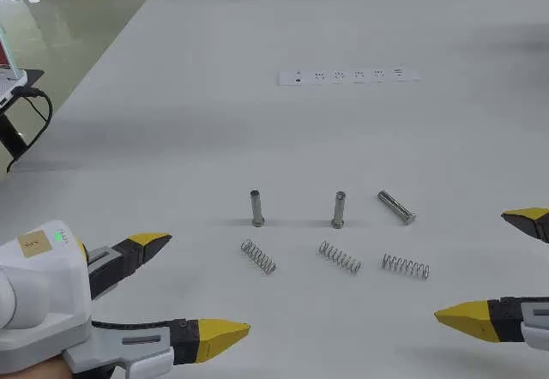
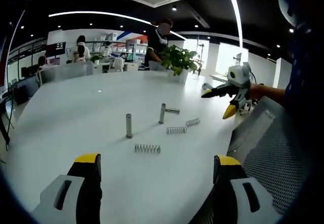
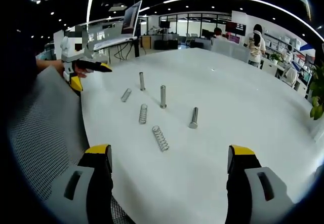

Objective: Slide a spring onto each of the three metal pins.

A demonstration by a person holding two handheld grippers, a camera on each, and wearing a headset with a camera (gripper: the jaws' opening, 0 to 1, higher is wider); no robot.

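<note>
Your left gripper (image 1: pixel 197 285) and right gripper (image 1: pixel 473 265) gape wide, empty, over the worktop's (image 1: pixel 214 122) near edge. Three springs (image 1: pixel 340 257) lie between them. Behind, two pins (image 1: pixel 256 208) stand upright and the third pin (image 1: pixel 396 207) lies flat.

1. I see a white power strip (image 1: pixel 348 76) lying flat on the white table (image 1: pixel 171 122).
2. A leafy plant (image 2: pixel 178 59) stands past the table's far edge.
3. A grey mesh chair back (image 3: pixel 45 127) is beside the table.
</note>
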